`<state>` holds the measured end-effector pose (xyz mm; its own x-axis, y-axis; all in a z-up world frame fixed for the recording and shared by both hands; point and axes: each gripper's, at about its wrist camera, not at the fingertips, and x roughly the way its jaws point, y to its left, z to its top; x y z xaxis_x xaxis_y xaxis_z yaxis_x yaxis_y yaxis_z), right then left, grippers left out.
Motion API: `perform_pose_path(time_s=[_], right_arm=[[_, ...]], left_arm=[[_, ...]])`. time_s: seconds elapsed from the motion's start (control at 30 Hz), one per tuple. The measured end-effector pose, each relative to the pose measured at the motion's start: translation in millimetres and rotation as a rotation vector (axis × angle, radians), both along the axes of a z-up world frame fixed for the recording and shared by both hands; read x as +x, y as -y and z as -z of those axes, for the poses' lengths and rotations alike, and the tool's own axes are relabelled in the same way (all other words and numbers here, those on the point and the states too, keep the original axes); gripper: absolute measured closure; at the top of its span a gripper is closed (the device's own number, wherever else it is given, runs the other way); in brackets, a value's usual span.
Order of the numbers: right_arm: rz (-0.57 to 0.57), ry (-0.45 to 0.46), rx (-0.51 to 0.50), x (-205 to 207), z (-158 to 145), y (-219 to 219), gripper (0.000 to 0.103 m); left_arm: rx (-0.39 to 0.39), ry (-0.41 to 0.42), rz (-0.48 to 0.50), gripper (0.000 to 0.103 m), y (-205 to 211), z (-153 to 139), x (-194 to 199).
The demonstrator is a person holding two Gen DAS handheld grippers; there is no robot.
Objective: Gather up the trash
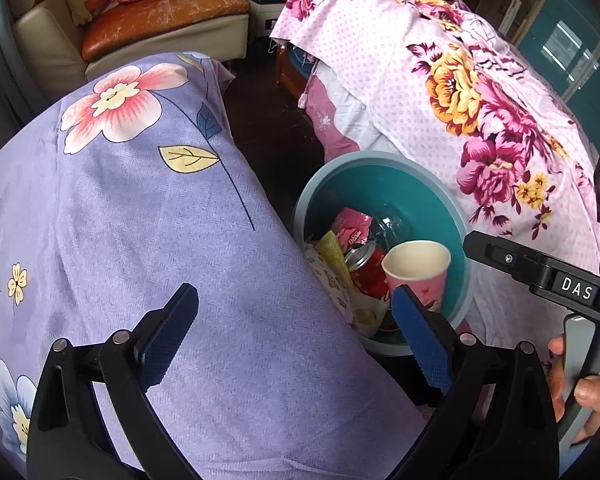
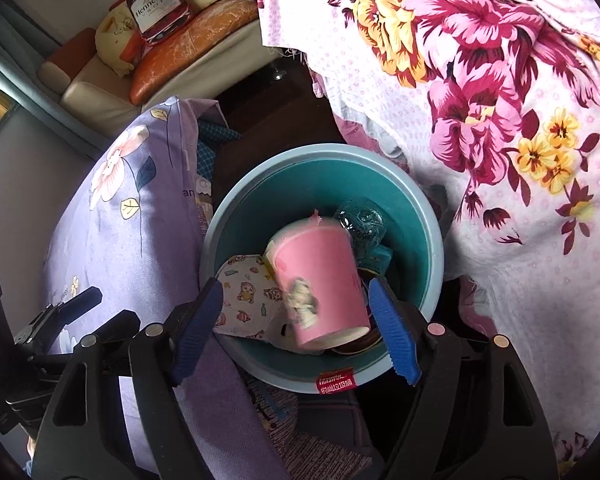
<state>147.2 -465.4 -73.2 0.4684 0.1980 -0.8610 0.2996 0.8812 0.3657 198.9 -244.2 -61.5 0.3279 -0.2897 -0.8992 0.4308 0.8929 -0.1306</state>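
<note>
A light, thin-walled pink paper cup tilts between the right gripper's spread, untouching fingers, over the round teal plastic bin; likely crushable, best held mid-wall; the left gripper gapes empty.

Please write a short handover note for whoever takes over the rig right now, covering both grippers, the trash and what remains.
Right gripper: open above the teal bin; the pink paper cup sits between its fingers, blurred, and appears released, not pressed by the pads.
Left gripper: open, empty, over the purple floral cloth beside the bin.
In the bin: a red can, a pink wrapper, a clear plastic bottle, a printed face mask.
Done: cup is at the bin.
Left: confirm it settles inside; no other loose trash is visible here.
</note>
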Motion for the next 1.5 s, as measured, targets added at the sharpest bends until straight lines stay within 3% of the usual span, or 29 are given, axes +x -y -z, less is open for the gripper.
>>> perform_pose_path(time_s=[0.17,0.23,0.47,0.77,1.23,1.5], right_arm=[[-0.021,0.008,-0.032,-3.4,-3.6,-9.7,0.024],[-0.029,0.024,-0.039,-8.2,-8.1,-14.2,0.015],[-0.059,0.059,-0.063,-28.2,-21.8,-26.3,0.007],[-0.072,0.079,-0.196,-70.0,-47.0,-55.2,0.007],[-0.074,0.091,-0.222,-125.8,-56.6,-68.9,0.007],[-0.107,0.108,-0.243,-134.3,-63.3,-89.1,0.007]], left_arm=[[0.000,-0.006,-0.010,0.006,-4.4,-1.9,-3.5],[0.002,-0.001,-0.020,0.005,-7.7,-4.9,-7.0],[-0.024,0.007,-0.057,0.004,-27.1,-19.8,-26.1],[-0.021,0.068,-0.076,0.004,-49.2,-44.4,-63.7],[-0.035,0.125,-0.104,0.004,-79.1,-59.7,-117.9],[-0.036,0.148,-0.129,0.004,-92.8,-62.0,-131.5]])
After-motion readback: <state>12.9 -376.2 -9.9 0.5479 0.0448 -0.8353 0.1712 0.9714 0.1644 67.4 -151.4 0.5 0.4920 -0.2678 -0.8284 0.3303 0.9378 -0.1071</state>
